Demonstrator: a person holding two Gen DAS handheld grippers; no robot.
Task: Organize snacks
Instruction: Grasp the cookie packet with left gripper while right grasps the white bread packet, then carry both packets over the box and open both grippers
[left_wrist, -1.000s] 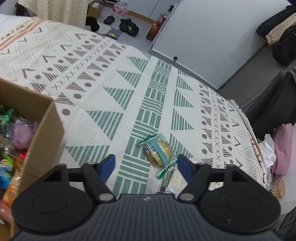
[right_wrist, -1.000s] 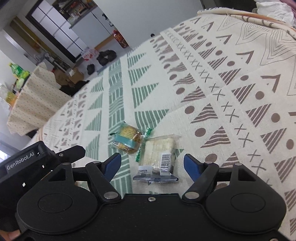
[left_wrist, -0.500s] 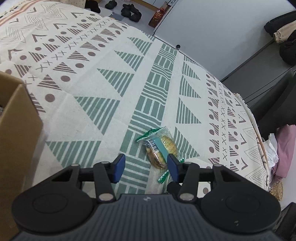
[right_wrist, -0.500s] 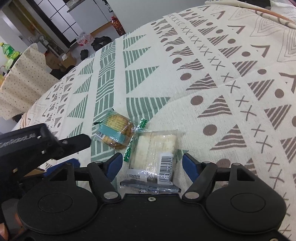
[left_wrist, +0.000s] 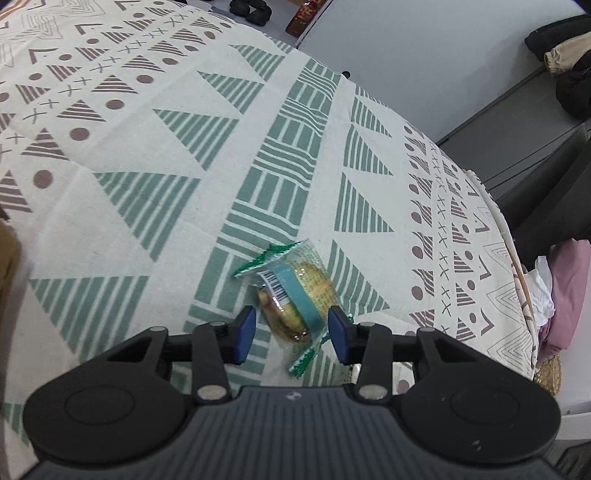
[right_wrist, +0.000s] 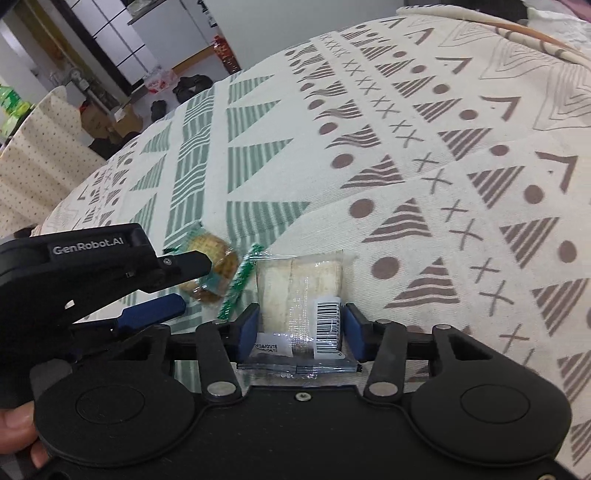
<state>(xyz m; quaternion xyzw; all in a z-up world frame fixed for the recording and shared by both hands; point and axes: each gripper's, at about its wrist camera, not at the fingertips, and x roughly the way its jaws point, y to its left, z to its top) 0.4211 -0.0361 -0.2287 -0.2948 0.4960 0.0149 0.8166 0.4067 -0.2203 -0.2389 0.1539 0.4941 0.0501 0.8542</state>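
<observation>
Left gripper (left_wrist: 291, 330) is straddling the cookie packet (left_wrist: 295, 295), fingers apart, one on each flank, not yet pinching; the packet's long axis is running almost straight ahead between them. To the right, the right gripper (right_wrist: 300, 334) is bracketing the wafer packet (right_wrist: 301, 299) on the patterned cloth (right_wrist: 424, 177), its length pointing forward; whether the pads are pressing, I can't tell.

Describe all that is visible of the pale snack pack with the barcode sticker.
The pale snack pack is a clear plastic wrapper over whitish, blocky pieces, with a barcode sticker and printed date label near its crimped near edge. It lies flat on the patterned cloth, between the right gripper's blue jaws, which sit against its sides.
</observation>
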